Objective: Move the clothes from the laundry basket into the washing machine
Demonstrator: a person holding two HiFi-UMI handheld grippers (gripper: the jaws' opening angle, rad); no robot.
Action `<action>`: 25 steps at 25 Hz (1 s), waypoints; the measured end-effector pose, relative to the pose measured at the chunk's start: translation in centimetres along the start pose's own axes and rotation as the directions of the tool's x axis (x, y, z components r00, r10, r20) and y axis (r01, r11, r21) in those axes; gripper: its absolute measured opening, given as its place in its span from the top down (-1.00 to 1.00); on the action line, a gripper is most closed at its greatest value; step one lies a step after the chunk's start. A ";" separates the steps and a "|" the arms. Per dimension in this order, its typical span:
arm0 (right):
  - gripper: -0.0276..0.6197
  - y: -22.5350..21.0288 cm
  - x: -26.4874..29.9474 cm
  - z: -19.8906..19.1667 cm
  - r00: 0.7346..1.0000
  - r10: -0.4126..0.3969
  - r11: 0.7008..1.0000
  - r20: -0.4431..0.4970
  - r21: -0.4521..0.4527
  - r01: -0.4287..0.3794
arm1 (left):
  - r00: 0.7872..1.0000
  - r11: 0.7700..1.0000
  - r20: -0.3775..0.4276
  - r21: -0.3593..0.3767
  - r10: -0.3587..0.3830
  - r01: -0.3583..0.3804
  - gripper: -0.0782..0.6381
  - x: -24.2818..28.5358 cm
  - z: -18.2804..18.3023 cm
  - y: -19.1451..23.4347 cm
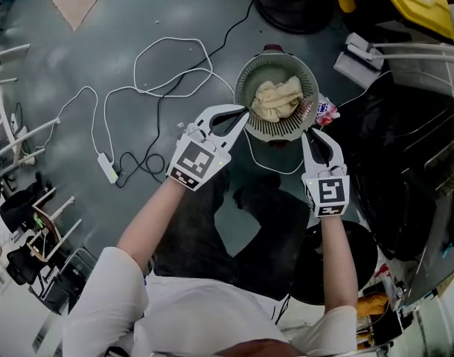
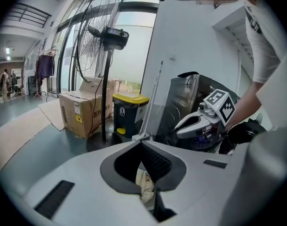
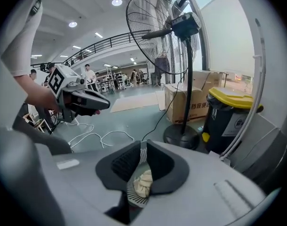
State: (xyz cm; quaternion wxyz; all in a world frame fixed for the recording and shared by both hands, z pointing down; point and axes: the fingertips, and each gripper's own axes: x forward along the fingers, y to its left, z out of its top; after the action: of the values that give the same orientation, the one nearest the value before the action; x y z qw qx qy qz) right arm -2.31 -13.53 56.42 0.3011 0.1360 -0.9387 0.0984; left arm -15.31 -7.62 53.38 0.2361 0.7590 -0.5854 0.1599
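Fingers of left gripper [image 1: 243, 114] and right gripper [image 1: 309, 132] clenched on laundry basket [image 1: 275, 56] rim, opposite sides.
Inside the basket, cream cloth [image 1: 277, 99] lies between them, about equally near both.

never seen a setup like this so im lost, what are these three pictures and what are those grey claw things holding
There is no robot here. A person wears a camera on the head and holds a hand-worked gripper in each hand. The head view looks down over both arms. The left gripper and the right gripper each pinch the rim of a round laundry basket, one on either side, jaws shut on it. A cream cloth lies inside. Below are a grey floor and a white cable. The other two pictures come from a camera riding on each gripper. The grey shapes at the bottom are its jaws, with the basket's slatted wall and the cloth showing between them. Behind stand a fan, a cardboard box and a yellow-lidded bin.
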 end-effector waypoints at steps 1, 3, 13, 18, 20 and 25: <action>0.73 -0.3 0.8 -0.8 1.000 0.004 1.000 -0.007 -0.005 -0.004 | 1.000 1.000 0.006 0.013 -0.007 0.007 0.76 0.7 -0.3 0.4; 0.66 -1.0 2.5 -2.5 1.000 0.013 1.000 -0.021 -0.023 -0.013 | 1.000 0.999 0.015 0.041 -0.025 0.025 0.76 2.3 -1.1 1.0; -0.03 -1.9 13.0 -11.8 0.983 0.108 0.984 -0.150 -0.122 -0.126 | 0.993 0.978 0.047 0.185 -0.109 0.098 0.76 9.8 -5.5 4.7; -0.26 -2.9 18.3 -17.5 0.960 0.115 0.977 -0.254 -0.143 -0.155 | 0.991 0.966 0.073 0.245 -0.108 0.087 0.76 11.9 -7.4 7.1; -0.30 -3.0 20.0 -19.2 0.954 0.110 0.974 -0.279 -0.161 -0.159 | 0.991 0.965 0.082 0.246 -0.110 0.087 0.76 12.4 -8.5 7.8; -0.38 -2.7 22.9 -23.2 0.921 0.125 0.961 -0.368 -0.187 -0.205 | 0.991 0.967 0.072 0.237 -0.113 0.093 0.76 13.2 -10.9 8.4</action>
State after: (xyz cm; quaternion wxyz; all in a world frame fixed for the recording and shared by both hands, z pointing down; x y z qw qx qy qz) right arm -6.87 -14.41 88.84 0.4681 0.0015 -0.8827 0.0408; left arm -19.58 -14.08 70.82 0.1281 0.8171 -0.5316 0.1826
